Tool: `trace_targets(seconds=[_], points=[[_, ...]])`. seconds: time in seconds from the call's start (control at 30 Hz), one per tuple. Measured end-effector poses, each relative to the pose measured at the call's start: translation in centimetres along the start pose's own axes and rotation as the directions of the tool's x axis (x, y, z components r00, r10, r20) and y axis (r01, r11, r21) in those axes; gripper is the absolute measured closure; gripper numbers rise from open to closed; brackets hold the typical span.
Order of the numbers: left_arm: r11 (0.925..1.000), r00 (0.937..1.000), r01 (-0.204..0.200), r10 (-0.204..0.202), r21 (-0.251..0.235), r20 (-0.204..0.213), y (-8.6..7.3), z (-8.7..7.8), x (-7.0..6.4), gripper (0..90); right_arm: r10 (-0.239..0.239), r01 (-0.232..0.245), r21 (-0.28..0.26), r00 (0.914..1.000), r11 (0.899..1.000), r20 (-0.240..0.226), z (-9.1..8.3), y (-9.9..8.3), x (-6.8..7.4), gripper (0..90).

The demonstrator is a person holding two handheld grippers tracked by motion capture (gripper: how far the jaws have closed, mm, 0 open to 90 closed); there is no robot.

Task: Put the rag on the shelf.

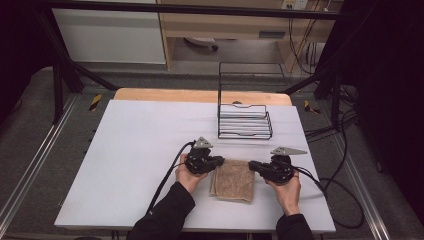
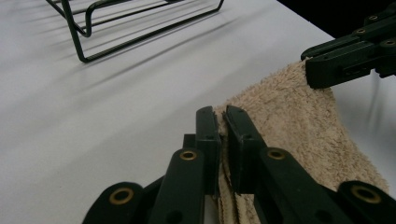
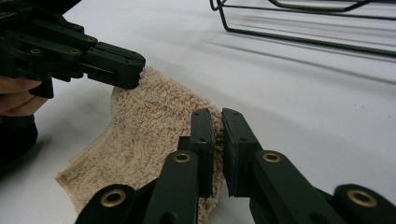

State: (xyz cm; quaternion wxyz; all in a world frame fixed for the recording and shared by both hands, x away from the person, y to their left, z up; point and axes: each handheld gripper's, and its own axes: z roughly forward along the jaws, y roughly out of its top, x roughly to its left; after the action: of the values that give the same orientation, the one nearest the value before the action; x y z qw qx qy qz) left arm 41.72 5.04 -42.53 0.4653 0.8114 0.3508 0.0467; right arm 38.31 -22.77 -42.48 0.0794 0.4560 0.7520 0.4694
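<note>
Both grippers pinch the far corners of a beige towel near the table's front edge.

High view: the towel (image 1: 232, 179) lies lower centre between left gripper (image 1: 220, 161) and right gripper (image 1: 252, 164), its corners hidden under the jaws; bare white table (image 1: 135, 150) spreads left, wire rack (image 1: 244, 121) above.
Left gripper view: jaws pressed on the towel's edge.
Right gripper view: likewise; rack cut off at top.

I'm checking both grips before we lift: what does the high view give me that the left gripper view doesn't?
High view alone: the whole table, the person's hands and sleeves, the floor and wooden furniture beyond. Left gripper view alone: the left gripper with its jaws closed on the edge of the beige towel, seen close up. Both: the towel, the black wire rack, and the right gripper at the towel's far corner.
</note>
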Motion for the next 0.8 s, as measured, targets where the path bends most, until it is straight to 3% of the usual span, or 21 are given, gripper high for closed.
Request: trace_targets(seconds=[0.8], points=[[0.9906, 0.9995, -0.031, 0.030, -0.133, -0.011, 1.0, -3.1, -1.9, 83.6, -0.080, 0.083, -0.115, 0.9963, 0.990, 0.029, -2.3, 1.3, 2.0, 84.1]])
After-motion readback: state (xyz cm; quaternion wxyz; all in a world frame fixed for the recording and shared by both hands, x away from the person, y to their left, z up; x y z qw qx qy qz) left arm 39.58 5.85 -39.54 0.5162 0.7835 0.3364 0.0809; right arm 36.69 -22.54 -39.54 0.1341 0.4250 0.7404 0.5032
